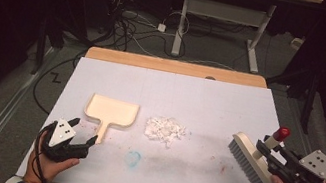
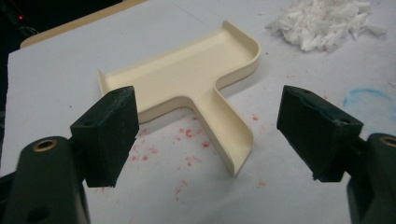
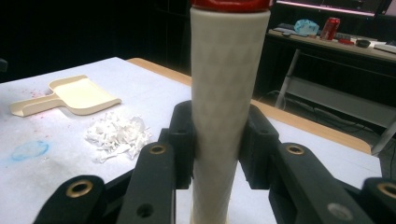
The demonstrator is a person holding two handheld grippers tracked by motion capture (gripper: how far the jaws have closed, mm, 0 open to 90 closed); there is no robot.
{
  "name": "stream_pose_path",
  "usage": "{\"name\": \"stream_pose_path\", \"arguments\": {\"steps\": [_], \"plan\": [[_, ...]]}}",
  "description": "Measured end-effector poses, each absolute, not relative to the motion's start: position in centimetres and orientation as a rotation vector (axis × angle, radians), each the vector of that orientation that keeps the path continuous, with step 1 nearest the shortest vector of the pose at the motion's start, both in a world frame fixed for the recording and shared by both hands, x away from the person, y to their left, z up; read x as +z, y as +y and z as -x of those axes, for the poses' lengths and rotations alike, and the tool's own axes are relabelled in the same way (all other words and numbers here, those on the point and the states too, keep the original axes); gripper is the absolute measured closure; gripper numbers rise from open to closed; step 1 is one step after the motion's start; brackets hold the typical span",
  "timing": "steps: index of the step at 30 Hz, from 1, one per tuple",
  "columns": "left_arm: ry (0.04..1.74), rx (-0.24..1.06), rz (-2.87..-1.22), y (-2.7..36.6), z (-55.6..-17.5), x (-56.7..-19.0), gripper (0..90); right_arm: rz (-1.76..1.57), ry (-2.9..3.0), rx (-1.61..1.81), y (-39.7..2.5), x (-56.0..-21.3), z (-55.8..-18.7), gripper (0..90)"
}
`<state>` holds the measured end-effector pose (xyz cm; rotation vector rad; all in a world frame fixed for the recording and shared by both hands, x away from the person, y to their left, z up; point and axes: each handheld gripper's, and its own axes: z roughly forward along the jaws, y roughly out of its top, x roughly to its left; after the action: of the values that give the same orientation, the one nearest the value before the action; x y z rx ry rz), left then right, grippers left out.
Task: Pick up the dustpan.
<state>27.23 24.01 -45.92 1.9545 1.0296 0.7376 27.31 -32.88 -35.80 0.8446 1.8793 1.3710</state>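
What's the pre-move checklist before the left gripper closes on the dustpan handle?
1. Left gripper open wide enough: ok, jaws stand apart on either side of the handle.
2. Handle of the dustpan lined up between the jaws: ok in the left gripper view, though its end lies just ahead of the pads, not between them yet.
3. Dustpan flat on the table: ok.
4. Right gripper holding the brush: ok, jaws clamp the brush handle.
5. Paper scraps in one heap beside the dustpan: ok, apart from it.
6. Brush bristles off the table: cannot tell.
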Motion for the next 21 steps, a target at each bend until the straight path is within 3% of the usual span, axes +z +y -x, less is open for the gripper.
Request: {"name": "stream_pose_path", "arguments": {"steps": [11, 16, 21], "plan": [[1.185, 0.551, -2.002, 23.1, -26.7, -46.3, 19.6, -0.844, 1.911, 1.344, -32.1, -36.1, -28.0, 69.9], [1.24, 0.47, -2.04, 21.6, -28.6, -46.5, 19.7, -0.84, 1.924, 1.335, -31.7, -36.3, -28.3, 69.9], [1.325, 0.513, -2.076, 20.4, -31.2, -46.9, 23.6, -0.838, 1.919, 1.323, -31.8, -36.3, -28.3, 69.9]]}}
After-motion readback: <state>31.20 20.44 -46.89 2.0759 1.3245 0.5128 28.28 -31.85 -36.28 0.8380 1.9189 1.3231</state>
